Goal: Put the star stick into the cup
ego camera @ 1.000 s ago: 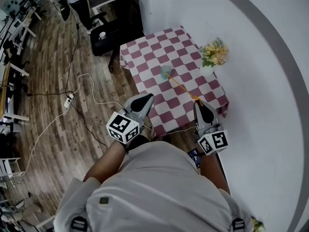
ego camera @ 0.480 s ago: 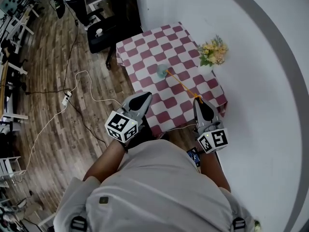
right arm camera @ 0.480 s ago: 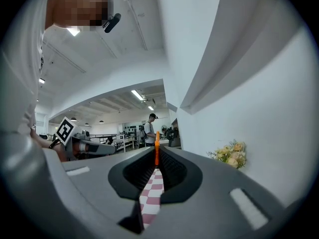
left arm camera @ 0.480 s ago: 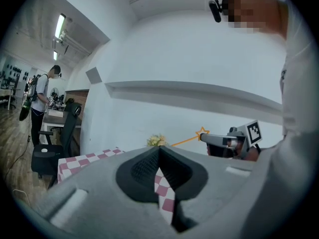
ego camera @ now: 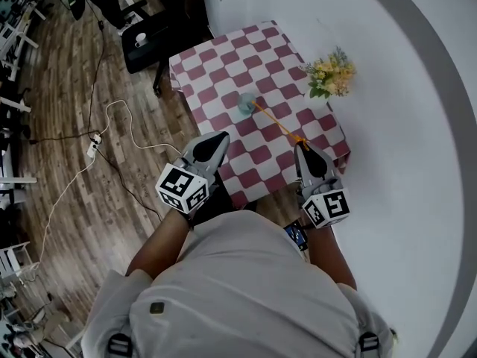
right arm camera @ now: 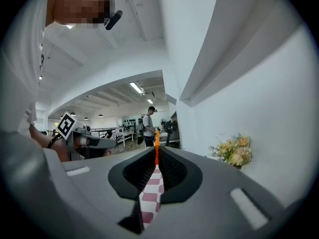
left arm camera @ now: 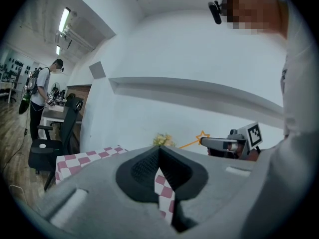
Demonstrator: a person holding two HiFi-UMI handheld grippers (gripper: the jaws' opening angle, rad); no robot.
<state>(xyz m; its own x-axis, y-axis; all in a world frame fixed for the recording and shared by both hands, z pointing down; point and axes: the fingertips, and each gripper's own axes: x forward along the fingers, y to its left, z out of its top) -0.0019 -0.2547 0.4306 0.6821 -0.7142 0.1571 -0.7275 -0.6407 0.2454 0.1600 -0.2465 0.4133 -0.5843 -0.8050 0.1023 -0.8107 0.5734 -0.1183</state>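
Note:
A small pale blue cup (ego camera: 246, 105) stands on the red-and-white checkered table (ego camera: 223, 51). A thin orange star stick (ego camera: 277, 123) runs from the cup's rim to my right gripper (ego camera: 302, 146), which is shut on it at the table's near edge. The stick (right arm camera: 156, 147) rises between the jaws in the right gripper view. In the left gripper view its star (left arm camera: 202, 137) sits just at that gripper's tip. Whether the far end is inside the cup I cannot tell. My left gripper (ego camera: 219, 139) hangs shut and empty over the table's near left edge.
A bunch of yellow flowers (ego camera: 330, 73) stands at the table's right edge against the white wall. A black chair (ego camera: 145, 43) with a white cup on it is beyond the table. Cables (ego camera: 112, 121) lie on the wooden floor at left. A person (left arm camera: 37, 91) stands at a desk far off.
The view has shifted, so the table sits higher and further left in the frame. Both grippers keep their pose, and the stick still spans from cup to right gripper.

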